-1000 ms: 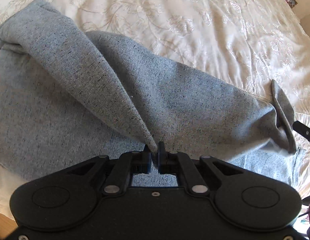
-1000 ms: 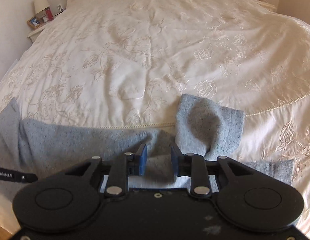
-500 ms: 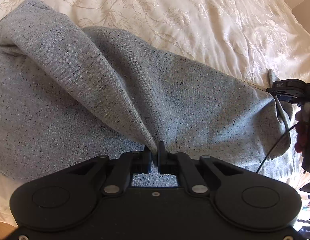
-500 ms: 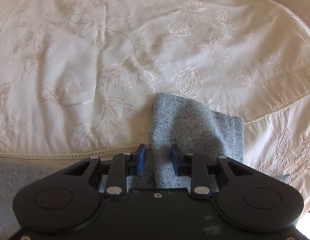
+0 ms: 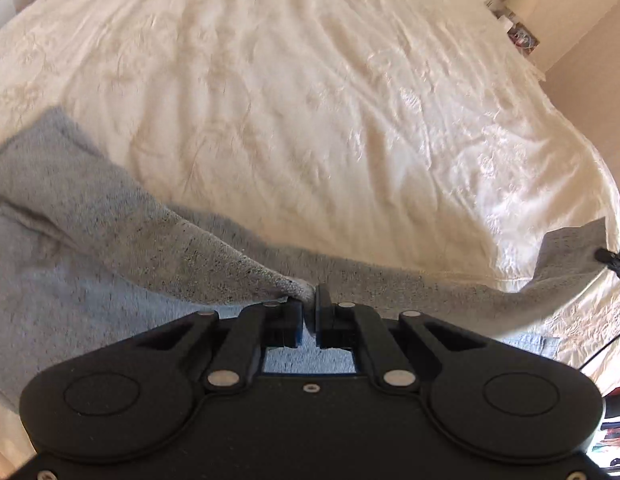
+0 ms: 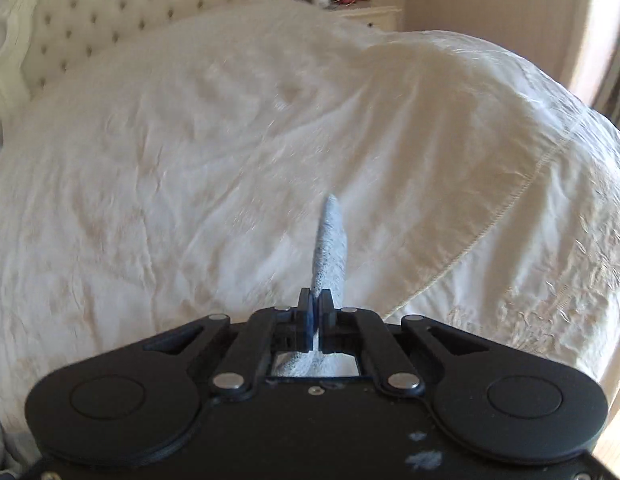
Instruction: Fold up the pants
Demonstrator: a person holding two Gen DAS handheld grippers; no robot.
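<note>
Over embroidered cream bedspread (image 5: pixel 350 120), both tools (image 5: pixel 310 312) (image 6: pixel 314 312) pinch speckled grey pants (image 5: pixel 89 208).

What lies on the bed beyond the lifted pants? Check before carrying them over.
Nothing visible lies there. Both the left gripper and right gripper are shut on the grey pants, and the cream bedspread ahead shows only wrinkles. The headboard stands at its far end.

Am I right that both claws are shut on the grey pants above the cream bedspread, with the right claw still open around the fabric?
Not quite: the right claw is shut too, pinching a strip of the grey pants, as the right wrist view shows. The left claw is likewise shut on them, above the cream bedspread.
</note>
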